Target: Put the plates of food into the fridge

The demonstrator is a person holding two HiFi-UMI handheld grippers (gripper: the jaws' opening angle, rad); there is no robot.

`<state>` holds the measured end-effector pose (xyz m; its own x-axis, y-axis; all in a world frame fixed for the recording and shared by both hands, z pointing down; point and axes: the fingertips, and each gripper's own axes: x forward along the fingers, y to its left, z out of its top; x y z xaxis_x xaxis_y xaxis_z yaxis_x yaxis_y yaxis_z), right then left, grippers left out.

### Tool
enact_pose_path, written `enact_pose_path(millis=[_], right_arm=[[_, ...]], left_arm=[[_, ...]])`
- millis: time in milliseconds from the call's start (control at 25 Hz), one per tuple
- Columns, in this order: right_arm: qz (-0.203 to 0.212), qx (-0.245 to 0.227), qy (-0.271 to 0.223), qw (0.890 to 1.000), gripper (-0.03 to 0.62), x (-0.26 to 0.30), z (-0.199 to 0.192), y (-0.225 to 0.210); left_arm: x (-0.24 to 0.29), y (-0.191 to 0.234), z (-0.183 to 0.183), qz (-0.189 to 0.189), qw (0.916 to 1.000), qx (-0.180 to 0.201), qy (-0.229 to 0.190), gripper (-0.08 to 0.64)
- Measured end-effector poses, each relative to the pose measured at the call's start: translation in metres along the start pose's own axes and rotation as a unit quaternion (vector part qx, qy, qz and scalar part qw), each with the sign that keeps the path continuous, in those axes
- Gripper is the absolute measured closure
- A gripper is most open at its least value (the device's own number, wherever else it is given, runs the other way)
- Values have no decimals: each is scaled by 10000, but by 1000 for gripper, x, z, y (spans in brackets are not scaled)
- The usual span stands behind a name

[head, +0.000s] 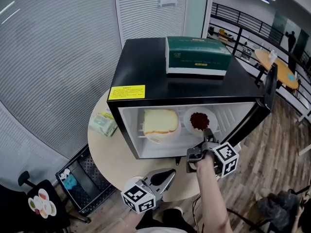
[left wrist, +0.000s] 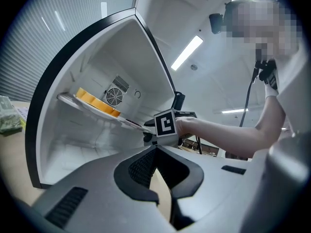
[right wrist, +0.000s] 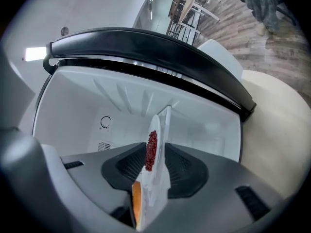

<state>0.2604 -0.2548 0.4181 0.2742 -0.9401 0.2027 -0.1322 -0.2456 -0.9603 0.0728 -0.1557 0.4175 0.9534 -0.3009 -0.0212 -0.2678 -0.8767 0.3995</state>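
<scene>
Round white plate of glossy red berries sits inside the boxy black fridge.
Right tool stands slack around its rim, hiding the near edge; left tool pinched together, empty.

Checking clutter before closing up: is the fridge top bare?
No, a green box sits on top of the fridge in the head view.

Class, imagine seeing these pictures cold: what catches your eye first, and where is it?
The open black mini fridge on the round table grabs the eye first, with a green box on top. Inside sit a plate with a sandwich on the left and a plate of red food on the right, its near rim between the parted jaws of the right claw.
</scene>
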Motion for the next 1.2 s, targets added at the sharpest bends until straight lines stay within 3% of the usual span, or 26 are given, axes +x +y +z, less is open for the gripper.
enact_pose_path(millis=[40, 120, 320, 520, 640, 720, 760, 800, 920, 960, 1000, 1040, 1120, 1200], right_arm=[[64, -41, 13, 10000, 469, -1, 0, 1], [151, -122, 32, 9998, 431, -4, 1, 1], [185, -375, -98, 9991, 422, -25, 8, -10], [269, -1355, -183, 9902, 423, -61, 7, -18], [451, -2060, -36, 9775, 423, -82, -2, -22], [455, -2847, 76, 9575, 441, -95, -9, -28], [428, -3395, 126, 9395, 476, -102, -13, -32], [397, -4031, 169, 9141, 521, -110, -18, -35], [413, -5776, 288, 8148, 582, -137, -37, -47], [417, -6071, 344, 7928, 583, -147, -43, -54], [377, -6195, 401, 7830, 583, -159, -49, -64], [294, -6190, 460, 7835, 583, -171, -54, -76], [117, -6061, 590, 7931, 583, -191, -60, -99], [89, -6030, 617, 7953, 583, -199, -57, -106]], left_arm=[[0, -1, 0, -14, 10000, 9, 5, 555], [0, -3, -1, -35, 10000, 25, 13, 555], [1, -9, -1, -94, 9999, 79, 50, 555], [4, -14, -5, -152, 9996, 180, 135, 555], [3, -18, -6, -189, 9995, 205, 163, 555], [4, -19, -8, -216, 9993, 218, 211, 555], [5, -20, -9, -225, 9992, 217, 232, 555], [5, -22, -11, -236, 9992, 217, 250, 555], [8, -28, -15, -319, 9986, 283, 308, 555], [8, -32, -18, -371, 9983, 307, 319, 555], [8, -36, -21, -428, 9980, 317, 327, 555], [7, -40, -24, -477, 9978, 313, 341, 555], [6, -46, -32, -512, 9973, 309, 419, 555], [6, -50, -39, -488, 9968, 376, 517, 555]])
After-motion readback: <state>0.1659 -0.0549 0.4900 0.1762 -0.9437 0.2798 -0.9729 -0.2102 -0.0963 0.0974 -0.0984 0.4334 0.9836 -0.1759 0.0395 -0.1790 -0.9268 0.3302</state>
